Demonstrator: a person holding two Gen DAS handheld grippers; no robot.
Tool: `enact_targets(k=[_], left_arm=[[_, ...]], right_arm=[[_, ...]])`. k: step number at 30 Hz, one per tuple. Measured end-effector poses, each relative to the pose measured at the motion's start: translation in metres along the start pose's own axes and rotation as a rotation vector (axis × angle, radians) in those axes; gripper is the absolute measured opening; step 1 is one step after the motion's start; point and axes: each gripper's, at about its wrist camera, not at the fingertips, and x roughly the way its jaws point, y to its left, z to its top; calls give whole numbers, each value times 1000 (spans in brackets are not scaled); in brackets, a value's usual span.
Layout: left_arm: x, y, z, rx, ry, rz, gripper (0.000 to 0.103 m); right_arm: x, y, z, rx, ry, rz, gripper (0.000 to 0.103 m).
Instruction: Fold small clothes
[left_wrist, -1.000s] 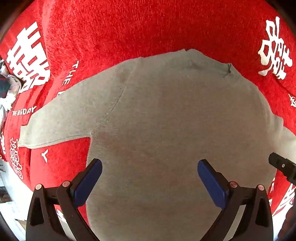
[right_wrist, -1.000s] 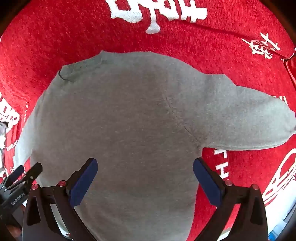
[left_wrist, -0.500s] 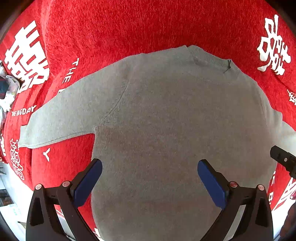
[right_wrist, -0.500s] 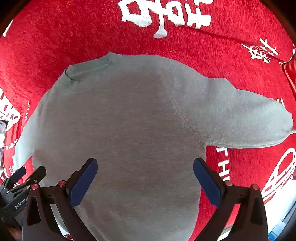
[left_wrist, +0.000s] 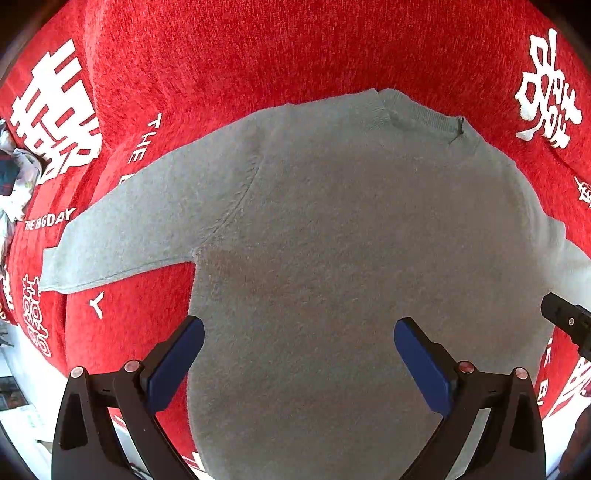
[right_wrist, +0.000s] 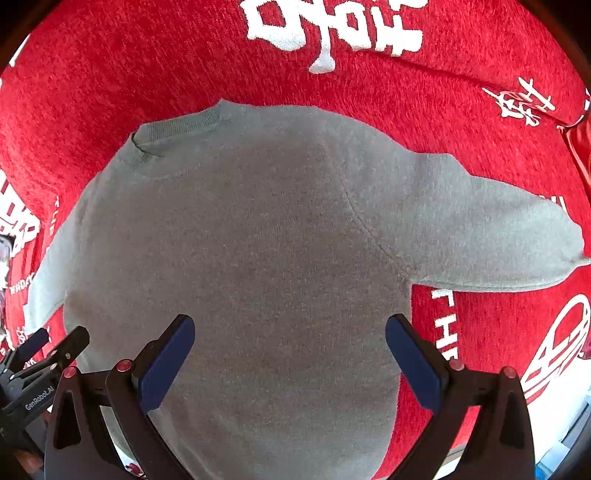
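Observation:
A small grey sweatshirt (left_wrist: 332, 240) (right_wrist: 251, 240) lies flat on a red cloth, collar away from me and both sleeves spread out sideways. My left gripper (left_wrist: 299, 354) hovers open over the lower left part of its body, nothing between the blue pads. My right gripper (right_wrist: 290, 350) hovers open over the lower right part, also holding nothing. In the left wrist view the left sleeve (left_wrist: 122, 229) reaches left; in the right wrist view the right sleeve (right_wrist: 491, 240) reaches right. Each gripper shows at the edge of the other's view: right gripper (left_wrist: 569, 325), left gripper (right_wrist: 40, 354).
The red cloth (left_wrist: 258, 48) (right_wrist: 129, 66) with white printed characters covers the surface on all sides of the sweatshirt. A bundle of crumpled fabric (left_wrist: 14, 184) lies at the far left edge. A pale floor or table edge shows at the lower corners.
Both grippers have drawn back a little toward the hem, so the sweatshirt sits slightly lower and fuller in each view. Both stay open; the garment has not moved on the cloth.

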Motion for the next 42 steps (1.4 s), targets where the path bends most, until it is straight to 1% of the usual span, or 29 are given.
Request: enact_targets(k=[11,21,42], left_arm=[[-2,2,2,3,3,3,103],[-2,3,1,6,5,5,103],[2,11,4,7,1,8,103]], right_arm=[[0,4,-1,-13,-3,-2,103],[-1,-2,-2,20,-7,32,103],[0,4,-2,6,4,17,103]])
